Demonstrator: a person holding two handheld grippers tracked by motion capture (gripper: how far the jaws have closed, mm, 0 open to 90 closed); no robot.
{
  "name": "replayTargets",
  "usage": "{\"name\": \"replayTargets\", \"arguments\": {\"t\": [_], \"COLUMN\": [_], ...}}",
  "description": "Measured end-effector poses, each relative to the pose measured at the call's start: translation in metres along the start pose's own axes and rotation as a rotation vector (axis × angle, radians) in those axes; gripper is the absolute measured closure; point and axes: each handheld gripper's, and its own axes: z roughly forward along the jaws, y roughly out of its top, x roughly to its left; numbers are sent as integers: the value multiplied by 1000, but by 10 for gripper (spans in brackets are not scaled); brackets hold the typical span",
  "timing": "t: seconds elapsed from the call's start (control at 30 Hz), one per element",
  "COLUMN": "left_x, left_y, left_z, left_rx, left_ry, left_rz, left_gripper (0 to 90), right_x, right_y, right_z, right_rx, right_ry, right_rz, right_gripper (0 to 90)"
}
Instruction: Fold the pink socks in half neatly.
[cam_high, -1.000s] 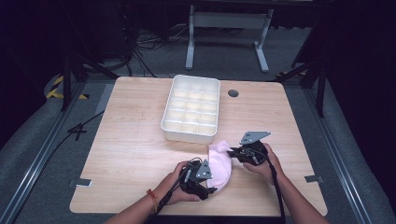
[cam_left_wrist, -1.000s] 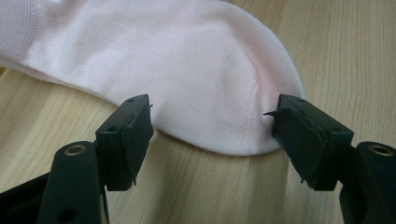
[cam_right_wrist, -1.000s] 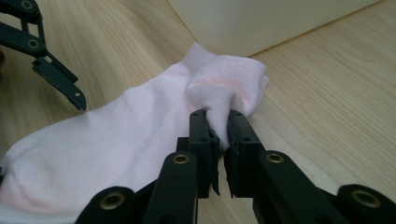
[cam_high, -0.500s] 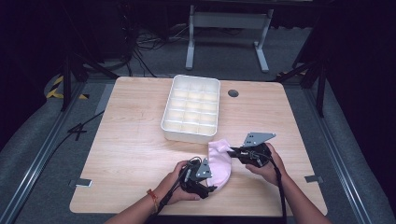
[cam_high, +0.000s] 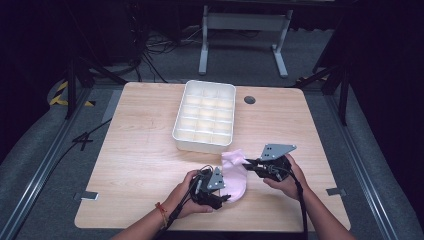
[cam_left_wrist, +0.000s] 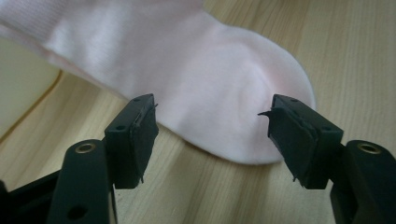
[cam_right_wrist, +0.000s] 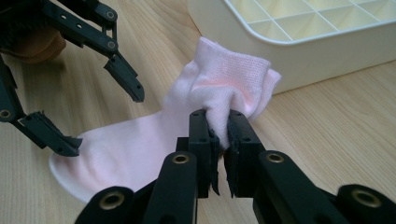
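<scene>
A pale pink sock lies on the wooden table just in front of the white divided tray. My right gripper is shut on the sock's bunched cuff and holds that end raised off the table, close to the tray wall. My left gripper stands open at the toe end. Its jaws have just been closing a little, and the toe lies between them with neither pad pressing on it. In the right gripper view the left gripper straddles the sock's toe.
The tray's several compartments look empty. A round cable hole sits in the table behind the tray. Bare wood spreads to the left. The table's front edge runs just below both hands.
My right gripper has risen slightly with the sock's cuff in it. The left hand has stayed where it was.
</scene>
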Motion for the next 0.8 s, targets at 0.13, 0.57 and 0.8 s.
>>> {"name": "replayTargets", "arguments": {"t": [0.13, 0.57, 0.8], "left_x": [-3, -11, -8], "left_y": [1, -3, -3], "left_z": [-7, 7, 10], "left_rx": [-12, 59, 57], "left_ry": [-55, -98, -74], "left_rz": [42, 92, 54], "left_gripper": [458, 590, 561], "right_x": [1, 2, 5], "right_y": [1, 3, 5], "right_z": [-1, -3, -7], "right_rx": [-3, -14, -28], "right_ry": [-8, -22, -17], "right_rz": [-5, -14, -27], "right_gripper": [825, 826, 827]}}
